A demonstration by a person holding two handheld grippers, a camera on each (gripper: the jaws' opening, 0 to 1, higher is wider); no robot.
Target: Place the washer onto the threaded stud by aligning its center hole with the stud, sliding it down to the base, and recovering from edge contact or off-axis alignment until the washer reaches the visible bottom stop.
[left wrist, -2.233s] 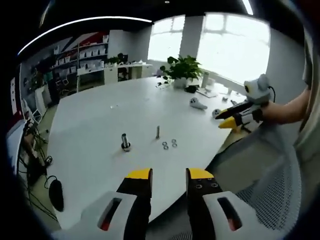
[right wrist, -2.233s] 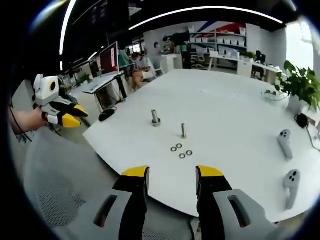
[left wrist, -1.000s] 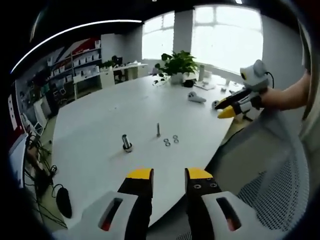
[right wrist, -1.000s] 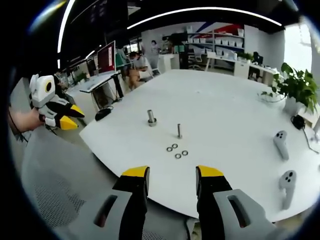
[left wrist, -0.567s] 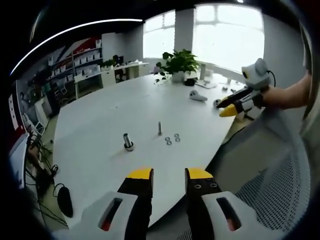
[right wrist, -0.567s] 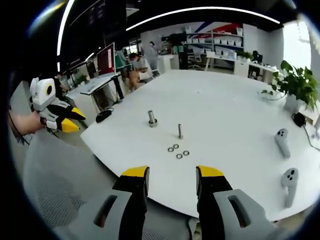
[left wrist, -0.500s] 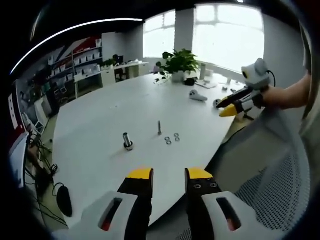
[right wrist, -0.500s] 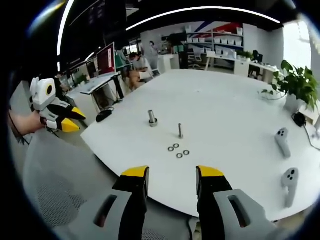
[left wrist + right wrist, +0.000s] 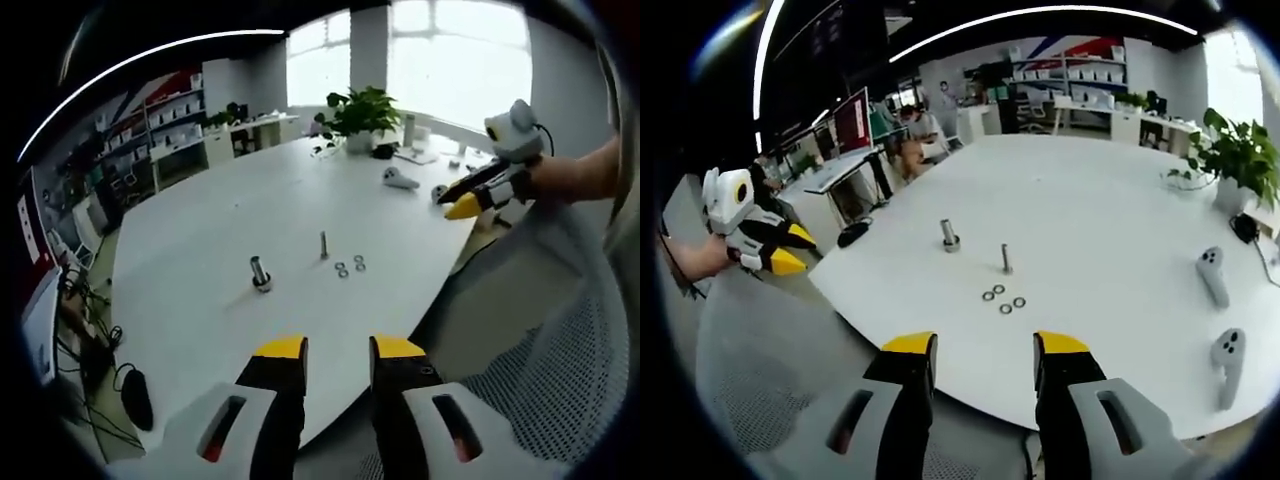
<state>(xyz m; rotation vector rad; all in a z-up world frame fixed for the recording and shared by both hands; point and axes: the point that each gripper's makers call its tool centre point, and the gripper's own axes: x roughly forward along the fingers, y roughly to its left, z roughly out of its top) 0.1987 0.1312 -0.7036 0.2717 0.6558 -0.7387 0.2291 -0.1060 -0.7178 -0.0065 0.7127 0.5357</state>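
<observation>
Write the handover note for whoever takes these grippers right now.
Left gripper: open, empty, held back from the table.
Right gripper: open, empty, also off the table edge.
Three washers lie loose on the table, just in front of the thin stud. A thicker stud stands to its left.
Done: nothing; no washer picked up.
Left: grasp a washer, align it over the stud, slide it to the base.

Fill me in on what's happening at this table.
A person holds a gripper in each hand, back from the near edge of a white table, and nothing has been picked up yet. The left gripper and the right gripper are both open and empty. On the table, three washers lie loose beside a thin upright threaded stud, which is bare. A thicker stud with a wide base stands apart from them. Two white controllers lie farther along the table.
</observation>
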